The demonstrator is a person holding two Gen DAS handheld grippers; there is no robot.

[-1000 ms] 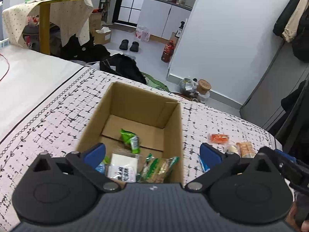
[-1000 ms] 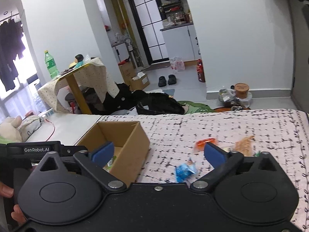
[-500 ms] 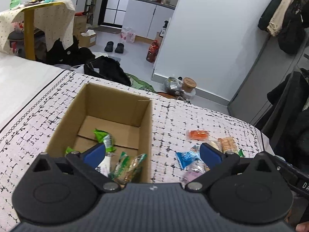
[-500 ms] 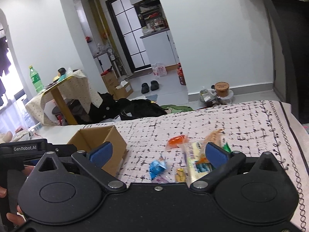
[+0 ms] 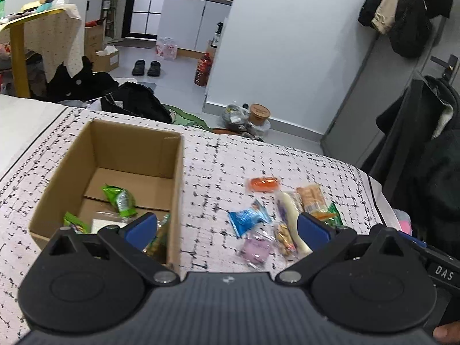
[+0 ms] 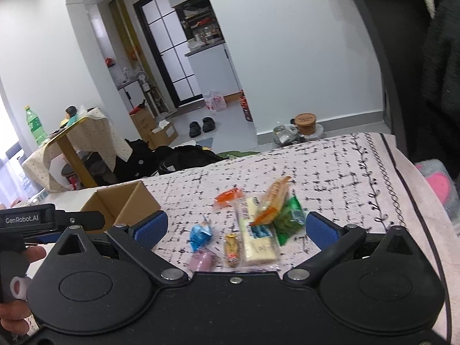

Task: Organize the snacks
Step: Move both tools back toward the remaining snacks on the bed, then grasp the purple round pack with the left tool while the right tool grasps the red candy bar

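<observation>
Right of the cardboard box (image 5: pixel 120 172), loose snacks (image 6: pixel 253 230) awaiting pickup; both grippers (image 5: pixel 227 227) (image 6: pixel 235 230) spread wide, empty. Next: closing on one packet.

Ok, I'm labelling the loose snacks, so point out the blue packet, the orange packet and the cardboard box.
blue packet (image 6: pixel 199 234), right wrist view, middle of the wrapper.
orange packet (image 6: pixel 228 196), right wrist view, middle of the wrapper.
cardboard box (image 5: pixel 176 189), left wrist view, inside of the right wall.
</observation>
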